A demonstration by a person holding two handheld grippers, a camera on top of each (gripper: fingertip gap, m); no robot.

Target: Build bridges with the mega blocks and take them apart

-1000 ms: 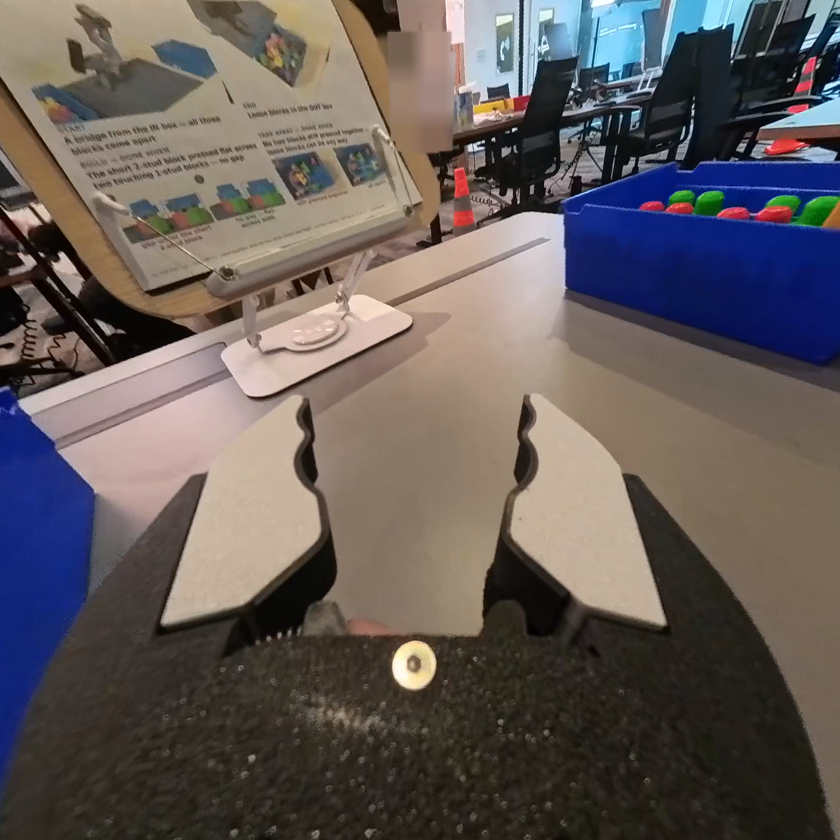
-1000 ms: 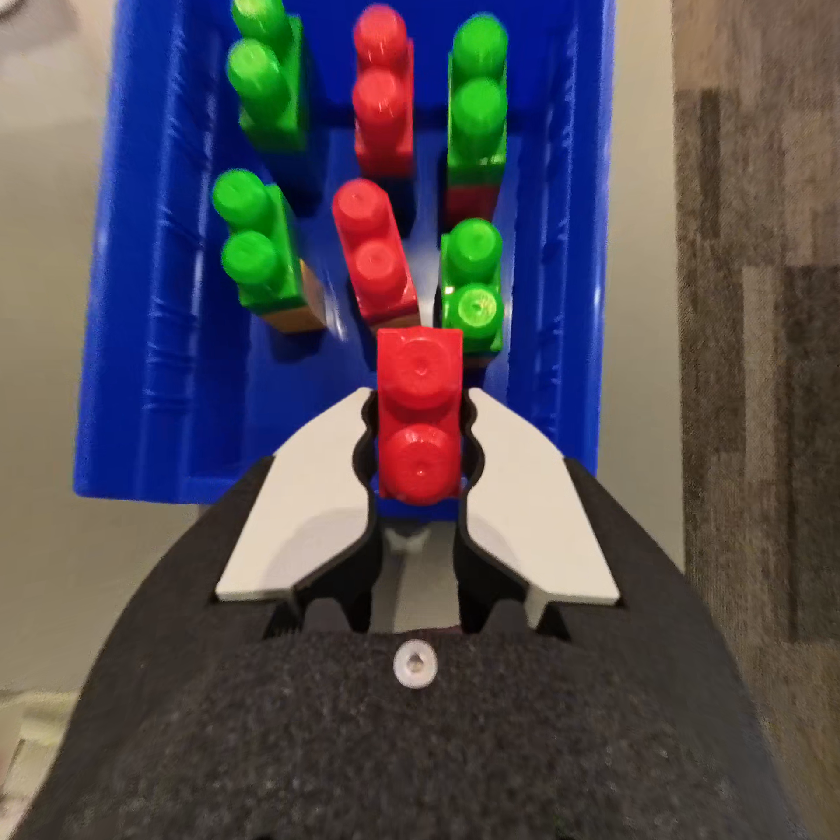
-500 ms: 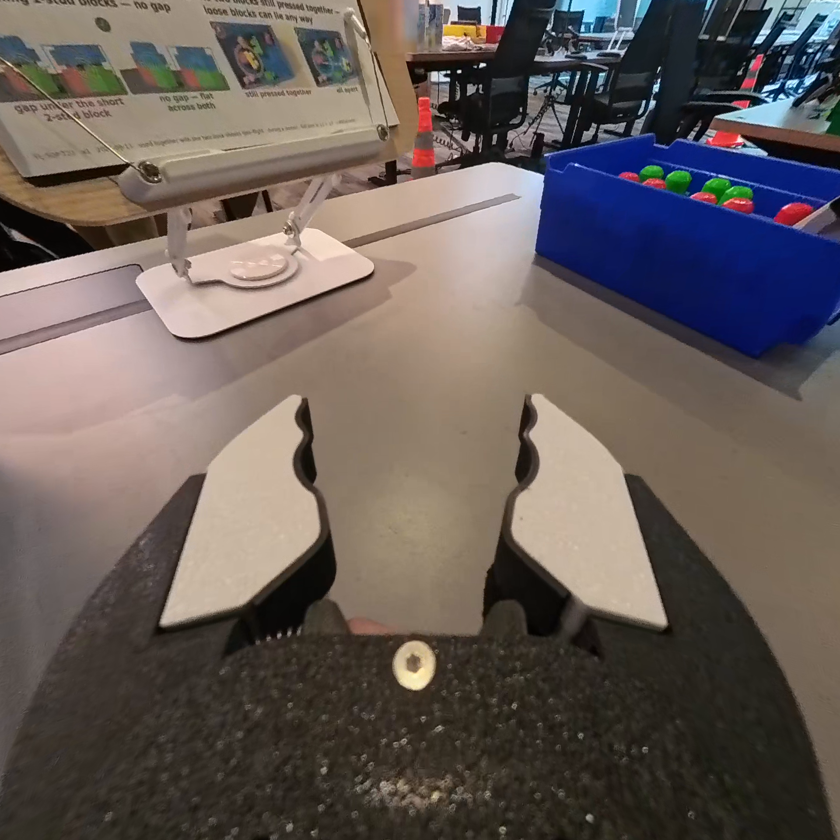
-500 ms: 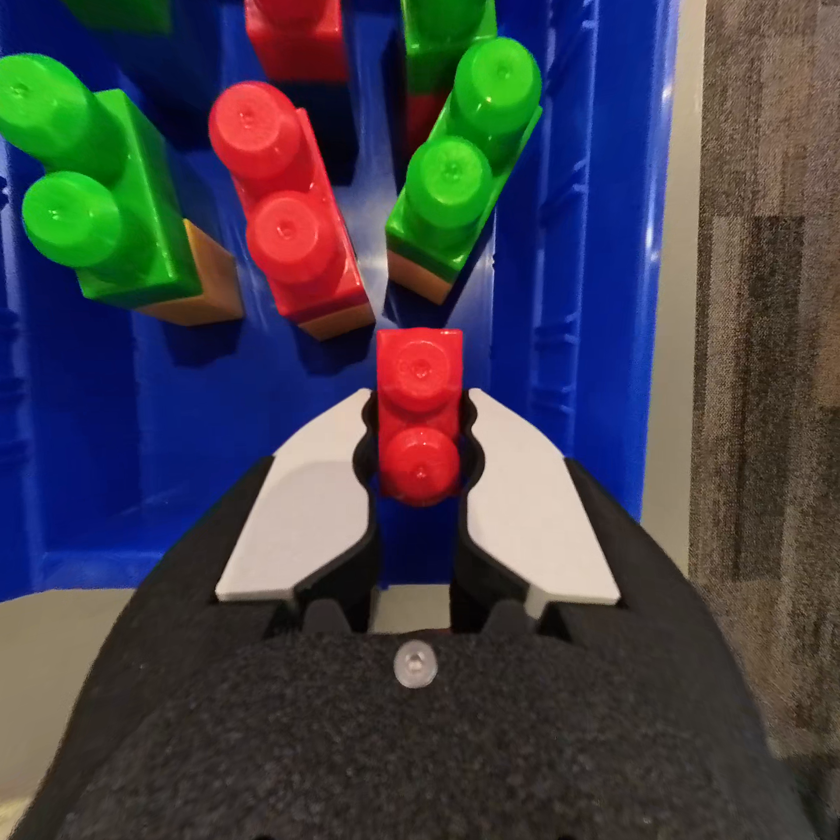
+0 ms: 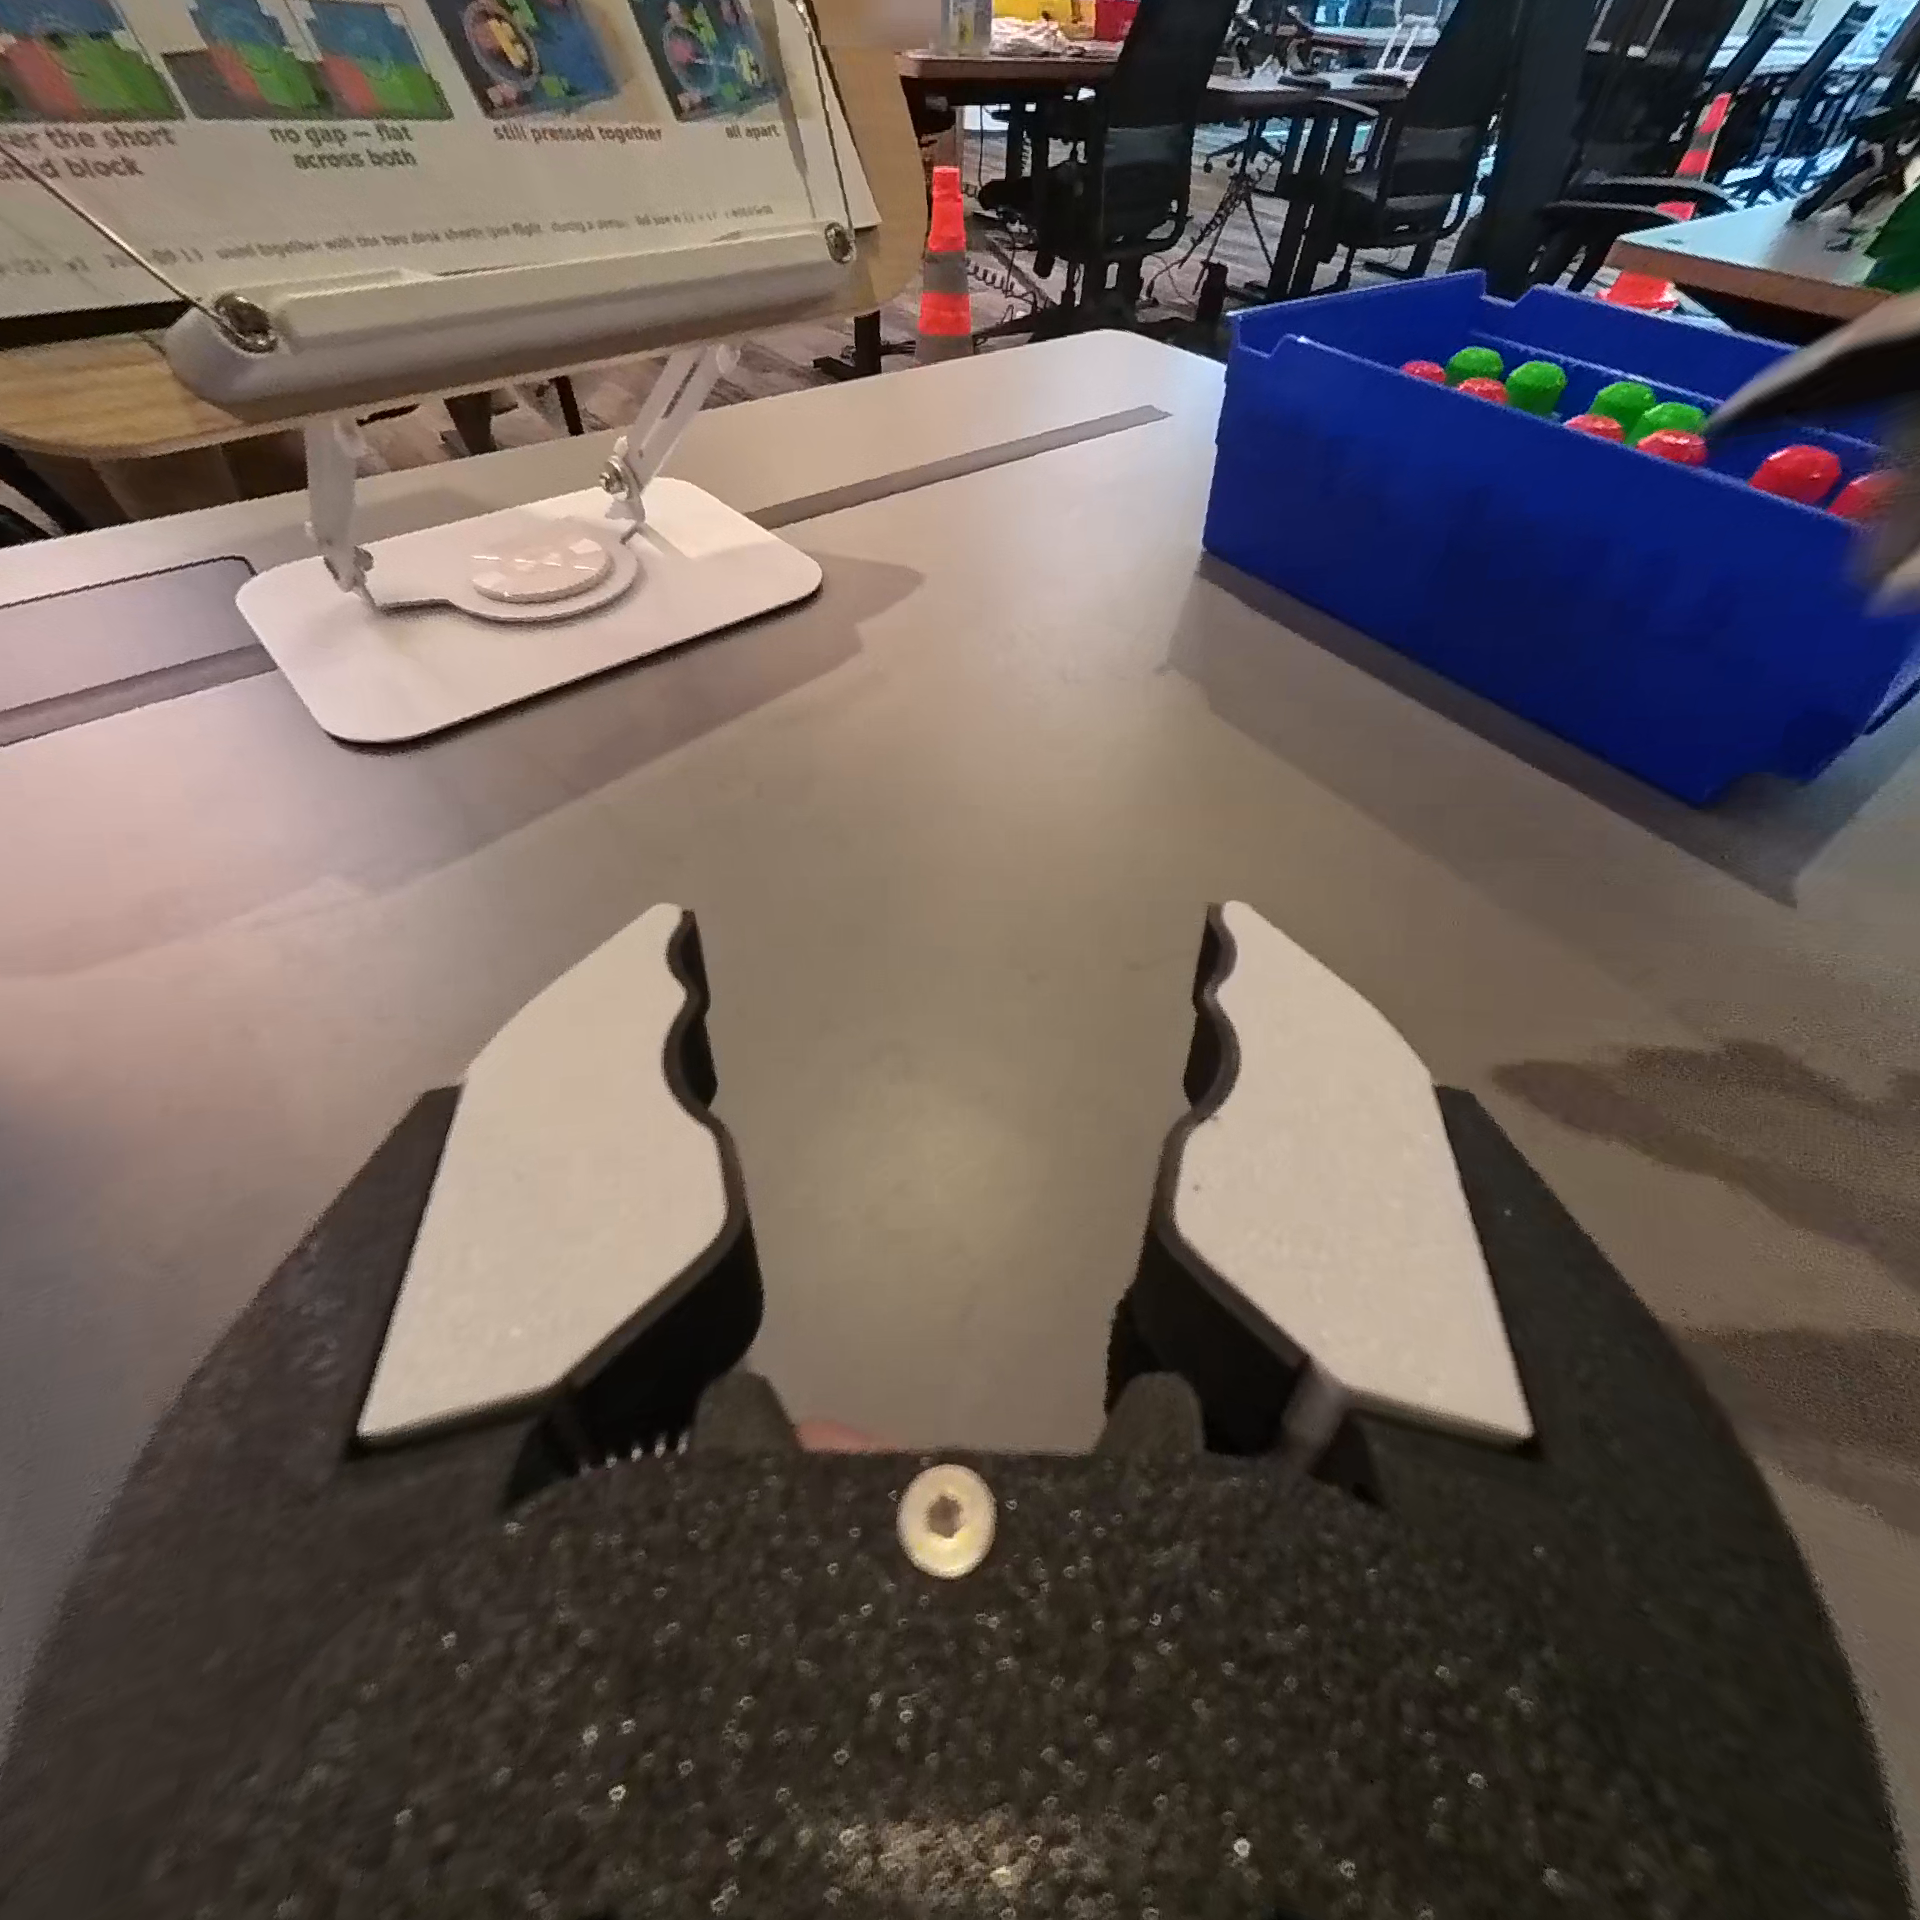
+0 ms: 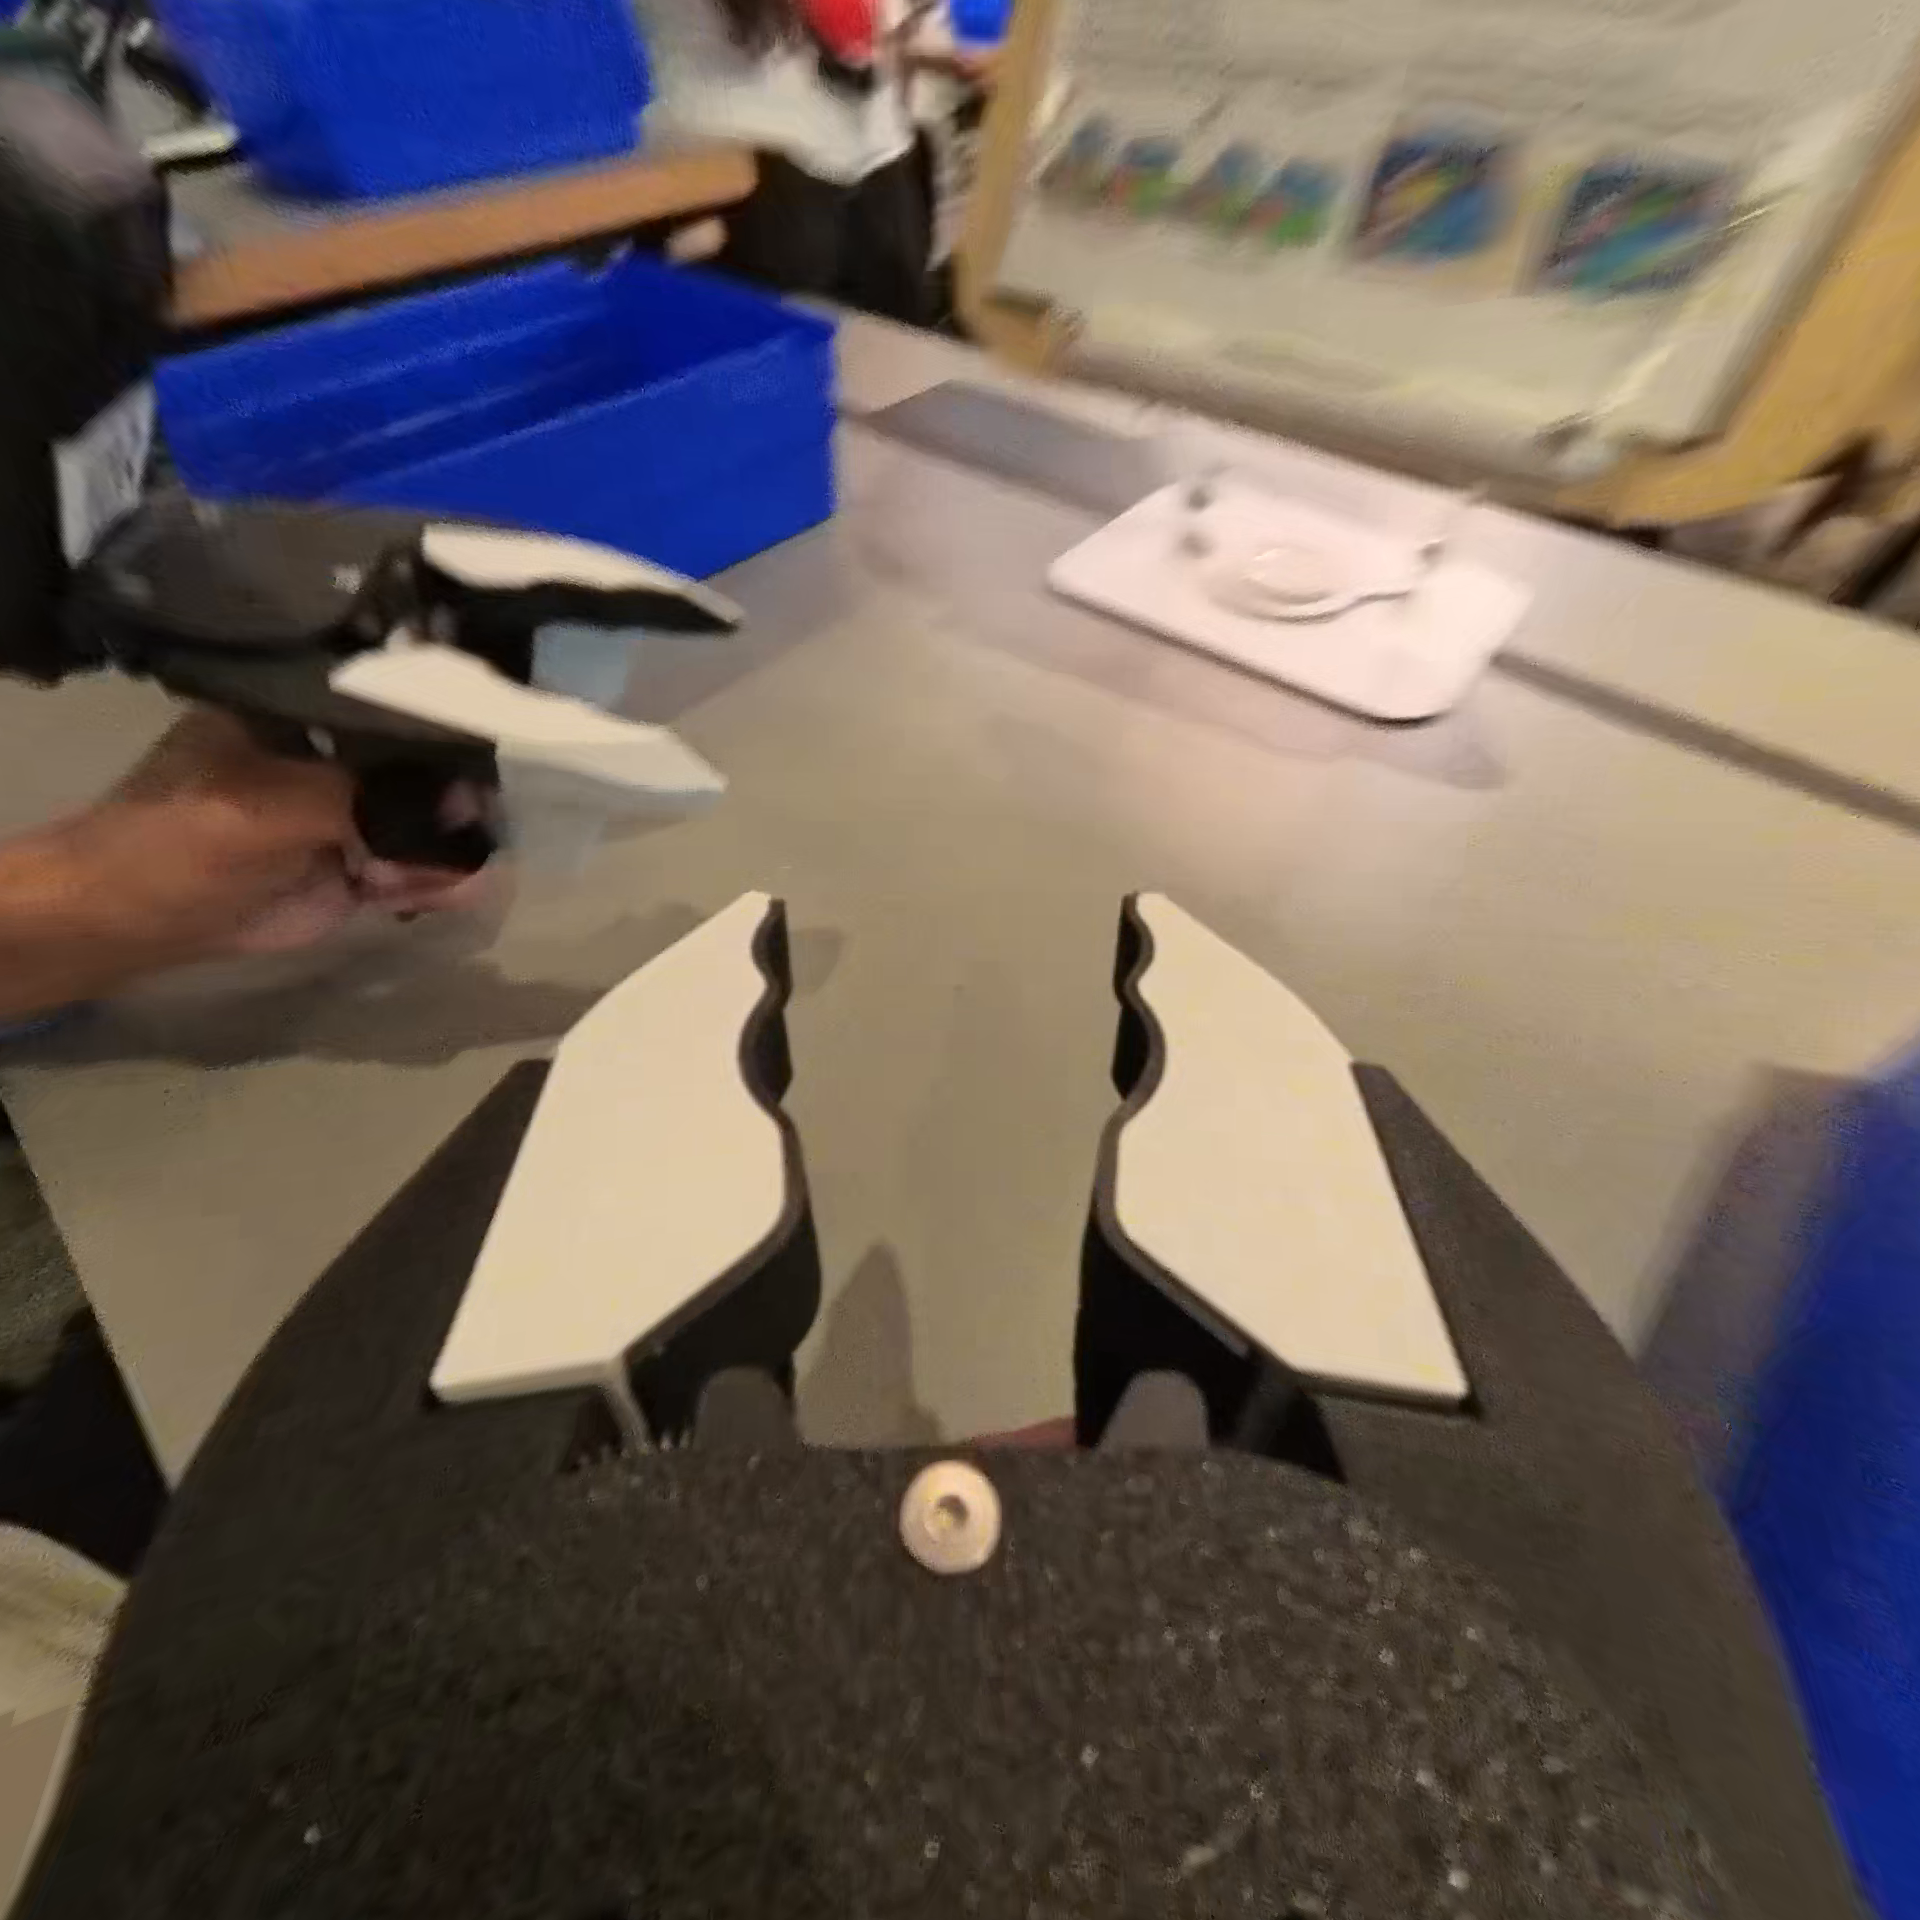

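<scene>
My left gripper [image 5: 951,914] is open and empty, low over the grey table [image 5: 935,727]. A blue bin [image 5: 1507,582] stands at the right and holds several red and green mega blocks [image 5: 1621,400], of which only the studs show above its wall. My right gripper [image 6: 951,904] is open and empty over the table, in a blurred view. In that view the left gripper [image 6: 722,701] shows at the left, held by a hand [image 6: 208,883], with its jaws apart. The edge of a blue bin [image 6: 1829,1351] shows at the right.
An instruction sheet on a white stand [image 5: 530,613] is at the table's back left; it also shows in the right wrist view [image 6: 1288,603]. A second blue bin [image 6: 499,416] stands behind the left gripper. Office chairs, desks and an orange cone [image 5: 945,260] are beyond the table.
My right gripper has let go of the red block over the bin, opened and swung away to face the table. My left gripper has moved a little, staying open.
</scene>
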